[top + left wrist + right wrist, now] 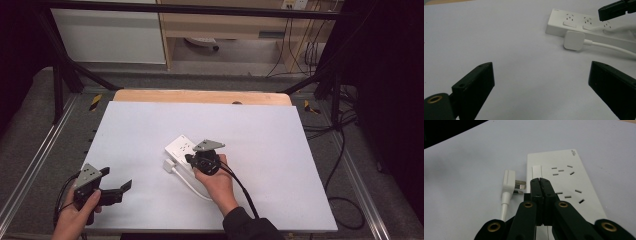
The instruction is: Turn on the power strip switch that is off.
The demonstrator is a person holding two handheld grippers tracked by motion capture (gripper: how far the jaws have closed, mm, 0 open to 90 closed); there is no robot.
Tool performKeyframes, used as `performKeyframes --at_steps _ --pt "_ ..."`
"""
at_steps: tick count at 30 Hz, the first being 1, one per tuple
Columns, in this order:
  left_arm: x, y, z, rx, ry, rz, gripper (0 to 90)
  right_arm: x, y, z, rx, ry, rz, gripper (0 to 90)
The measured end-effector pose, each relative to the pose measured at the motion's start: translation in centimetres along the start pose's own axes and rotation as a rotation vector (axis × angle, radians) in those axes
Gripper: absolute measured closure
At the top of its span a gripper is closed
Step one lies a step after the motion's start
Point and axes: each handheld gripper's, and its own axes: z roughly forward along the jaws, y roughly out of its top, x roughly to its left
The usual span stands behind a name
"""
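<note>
A: Item one, far left?
B: Left tool (116,186), jaws spread wide, nothing between them, held low over the white surface (135,135).

A: Next along?
B: White plug (508,181), lying unplugged on its side just beside the power strip (564,162), cord trailing.

A: And the last?
B: Right tool (540,181), jaws pressed together, empty, tips over the strip's switch.
</note>
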Motion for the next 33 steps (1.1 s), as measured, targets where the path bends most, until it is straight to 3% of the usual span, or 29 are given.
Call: performKeyframes --at_steps 21,27,33 --pt "0.0 0.0 0.0 0.002 0.002 -0.004 6.7 -0.3 0.5 -0.8 -0.022 0.012 0.019 89.7" --pt "0.0 -0.1 0.0 0.005 0.001 -0.005 6.7 -0.4 0.8 -1.2 -0.038 0.034 0.053 83.5" --pt "0.0 -0.1 0.0 0.004 0.001 -0.006 6.7 -0.8 1.0 -1.5 -0.065 0.031 0.051 75.8"
